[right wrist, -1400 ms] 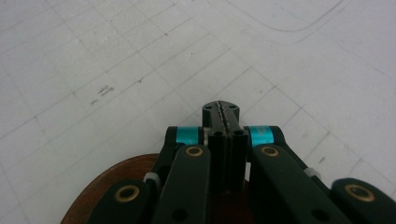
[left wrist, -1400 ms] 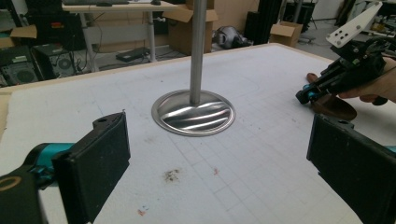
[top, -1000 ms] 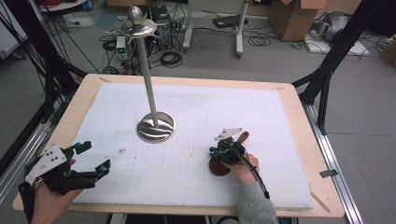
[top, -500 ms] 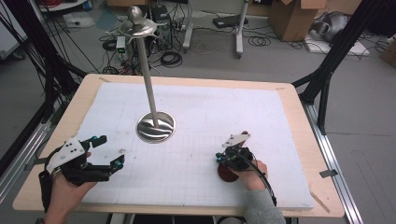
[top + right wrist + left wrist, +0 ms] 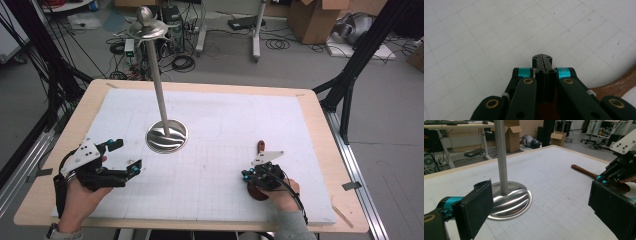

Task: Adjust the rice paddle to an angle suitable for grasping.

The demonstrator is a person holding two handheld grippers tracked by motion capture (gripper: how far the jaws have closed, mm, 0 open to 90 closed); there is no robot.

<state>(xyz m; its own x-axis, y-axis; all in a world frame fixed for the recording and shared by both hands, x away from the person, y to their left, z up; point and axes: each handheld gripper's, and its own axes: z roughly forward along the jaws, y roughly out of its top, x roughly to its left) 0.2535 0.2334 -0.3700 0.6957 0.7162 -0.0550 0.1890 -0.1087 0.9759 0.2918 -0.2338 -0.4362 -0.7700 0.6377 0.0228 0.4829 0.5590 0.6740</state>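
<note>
On mat (image 5: 225,150): metal stand (image 5: 166,135); wooden spoon (image 5: 260,148) under closed right gripper (image 5: 246,175).

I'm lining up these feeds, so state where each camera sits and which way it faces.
High view: above the table's near edge, facing forward and down; both hands and grippers show.
Left gripper view: on the open left gripper, facing the metal stand and wooden spoon.
Right gripper view: on the shut right gripper, facing the mat.
All share the spoon.

A brown wooden spoon (image 5: 260,165) lies flat on the table (image 5: 320,150). It sits near the front right corner, handle pointing toward the far edge.
</note>
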